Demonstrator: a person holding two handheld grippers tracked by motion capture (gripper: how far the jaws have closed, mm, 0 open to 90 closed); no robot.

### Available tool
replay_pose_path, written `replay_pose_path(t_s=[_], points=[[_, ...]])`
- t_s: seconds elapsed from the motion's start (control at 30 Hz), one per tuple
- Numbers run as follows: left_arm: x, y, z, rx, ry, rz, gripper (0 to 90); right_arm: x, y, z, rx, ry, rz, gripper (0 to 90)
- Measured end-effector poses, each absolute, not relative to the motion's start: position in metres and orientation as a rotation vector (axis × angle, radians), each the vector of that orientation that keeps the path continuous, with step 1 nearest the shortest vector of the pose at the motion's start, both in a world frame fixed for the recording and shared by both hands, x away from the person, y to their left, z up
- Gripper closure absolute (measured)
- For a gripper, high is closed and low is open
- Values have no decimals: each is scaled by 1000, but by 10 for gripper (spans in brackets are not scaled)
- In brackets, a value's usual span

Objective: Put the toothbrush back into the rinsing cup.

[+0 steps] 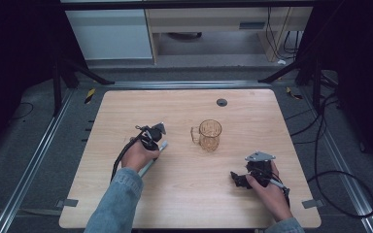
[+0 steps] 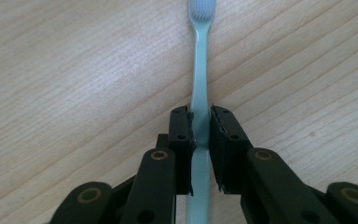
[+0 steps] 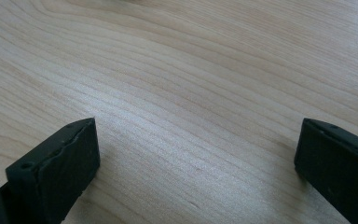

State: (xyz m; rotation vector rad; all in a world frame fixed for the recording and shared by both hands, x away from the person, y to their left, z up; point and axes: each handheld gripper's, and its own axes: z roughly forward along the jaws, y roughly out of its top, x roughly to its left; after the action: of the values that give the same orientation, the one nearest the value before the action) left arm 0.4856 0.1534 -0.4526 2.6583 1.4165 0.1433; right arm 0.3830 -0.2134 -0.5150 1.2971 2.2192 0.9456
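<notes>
Our left tool (image 2: 200,135) clamps a pale-blue toothbrush (image 2: 199,79) lying on the tabletop (image 1: 126,107), left of the glass mug (image 1: 209,135) at centre. Our right tool (image 3: 196,154) is spread wide over bare wood near the front right edge.

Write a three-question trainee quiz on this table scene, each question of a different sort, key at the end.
1. True or false: the left gripper is shut on the pale blue plastic toothbrush.
2. The right gripper has its jaws: A) clamped on the mug, B) wide apart over bare wood, C) shut on a cable.
3. Fill in: the amber glass mug stands upright on the light wooden table with its handle toward the ____ gripper.

Key: 1 true; 2 B; 3 left.
</notes>
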Motion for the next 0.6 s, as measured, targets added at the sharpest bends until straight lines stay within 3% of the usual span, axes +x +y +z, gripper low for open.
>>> replay_pose_path(t_s=[0.6], points=[[475,146,-397,2427,1265,303,787,383,-214,-515,1294,2220,944,3]])
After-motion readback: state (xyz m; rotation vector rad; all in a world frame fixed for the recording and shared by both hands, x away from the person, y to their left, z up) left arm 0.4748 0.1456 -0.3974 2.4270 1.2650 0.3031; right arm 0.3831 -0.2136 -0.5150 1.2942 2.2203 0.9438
